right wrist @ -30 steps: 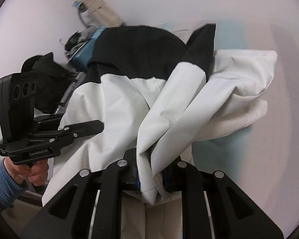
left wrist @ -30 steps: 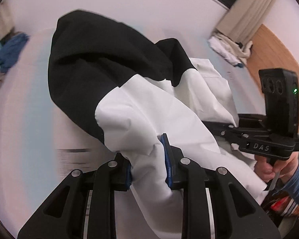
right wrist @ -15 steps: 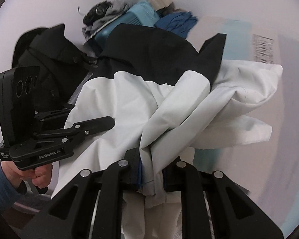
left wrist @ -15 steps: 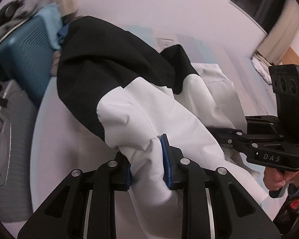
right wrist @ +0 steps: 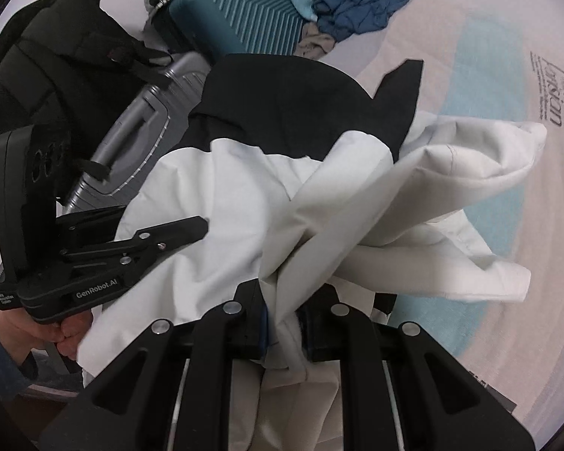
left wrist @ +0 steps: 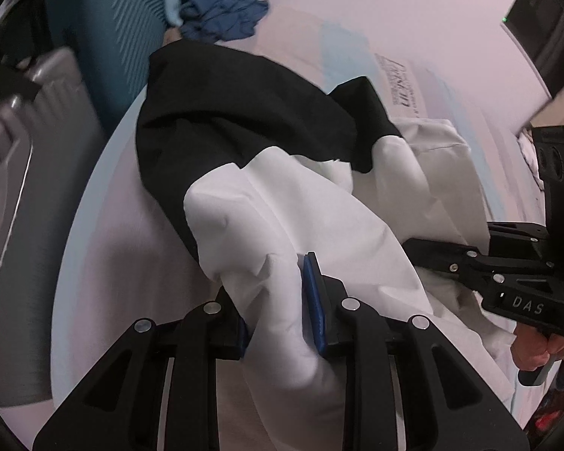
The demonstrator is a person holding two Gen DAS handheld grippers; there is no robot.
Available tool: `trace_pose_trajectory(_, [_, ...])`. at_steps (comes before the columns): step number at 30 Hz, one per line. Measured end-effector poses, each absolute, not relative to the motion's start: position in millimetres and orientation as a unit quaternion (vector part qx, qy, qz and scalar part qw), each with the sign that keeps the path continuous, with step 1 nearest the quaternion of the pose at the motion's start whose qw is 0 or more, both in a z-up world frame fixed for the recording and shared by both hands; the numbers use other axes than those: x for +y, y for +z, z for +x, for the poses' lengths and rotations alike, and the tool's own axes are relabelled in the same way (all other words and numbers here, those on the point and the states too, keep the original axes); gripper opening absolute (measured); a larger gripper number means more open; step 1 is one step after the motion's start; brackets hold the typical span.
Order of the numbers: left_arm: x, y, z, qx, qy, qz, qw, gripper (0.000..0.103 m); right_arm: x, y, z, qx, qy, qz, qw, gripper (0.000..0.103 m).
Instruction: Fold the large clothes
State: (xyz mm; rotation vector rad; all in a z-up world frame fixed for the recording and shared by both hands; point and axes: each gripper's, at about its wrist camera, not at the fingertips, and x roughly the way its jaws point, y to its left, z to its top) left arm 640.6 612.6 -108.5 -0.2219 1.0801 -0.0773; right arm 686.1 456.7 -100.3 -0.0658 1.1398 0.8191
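Garment (left wrist: 293, 225) white part clamped in left tongs (left wrist: 282, 315) and right tongs (right wrist: 282, 323)

A large black-and-white garment (left wrist: 282, 195), loosely bunched and creased. Its black upper part lies farthest from the cameras; the white lower part is gathered into folds, pinched at two places and lifted at that near edge. A white sleeve (right wrist: 470, 158) juts out sideways over a pale bed sheet (right wrist: 507, 86).
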Motion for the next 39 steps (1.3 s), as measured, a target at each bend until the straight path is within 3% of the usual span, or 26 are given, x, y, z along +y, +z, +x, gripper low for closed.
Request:
trace_pose_trajectory(8, [616.4, -124.7, 628.0, 0.505, 0.019, -0.117, 0.855, 0.031, 448.3, -124.9, 692.8, 0.538, 0.359, -0.040, 0.761, 0.013])
trace_pose_trajectory(10, [613.1, -121.0, 626.0, 0.501, 0.030, -0.115, 0.857, 0.037, 448.9, -122.9, 690.6, 0.534, 0.355, -0.052, 0.765, 0.017])
trace_pose_trajectory(13, [612.1, -116.2, 622.4, 0.504, 0.057, -0.121, 0.853, 0.047, 449.3, -115.7, 684.8, 0.523, 0.345, -0.072, 0.776, 0.041])
trace_pose_trajectory(14, [611.2, -112.3, 619.6, 0.506, 0.071, -0.120, 0.851, 0.050, 447.5, -111.4, 680.4, 0.518, 0.345, -0.073, 0.779, 0.056])
trace_pose_trajectory(17, [607.9, -99.7, 609.5, 0.496, 0.095, -0.110, 0.856, 0.069, 440.7, -99.0, 670.8, 0.499, 0.335, -0.081, 0.795, 0.071])
trace_pose_trajectory(19, [600.3, -81.5, 595.0, 0.472, 0.112, -0.093, 0.870, 0.088, 430.0, -84.6, 662.4, 0.482, 0.329, -0.081, 0.808, 0.079])
trace_pose_trajectory(21, [592.1, -65.5, 580.9, 0.460, 0.124, -0.091, 0.874, 0.090, 418.3, -68.3, 652.4, 0.461, 0.320, -0.079, 0.824, 0.092])
trace_pose_trajectory(27, [555.5, -18.1, 526.6, 0.437, 0.165, -0.085, 0.880, 0.097, 383.9, -21.2, 609.3, 0.415, 0.317, -0.082, 0.849, 0.095])
trace_pose_trajectory(39, [450.2, 42.7, 372.6, 0.414, 0.223, -0.117, 0.875, 0.097, 280.8, 45.7, 463.1, 0.362, 0.328, -0.130, 0.863, 0.095])
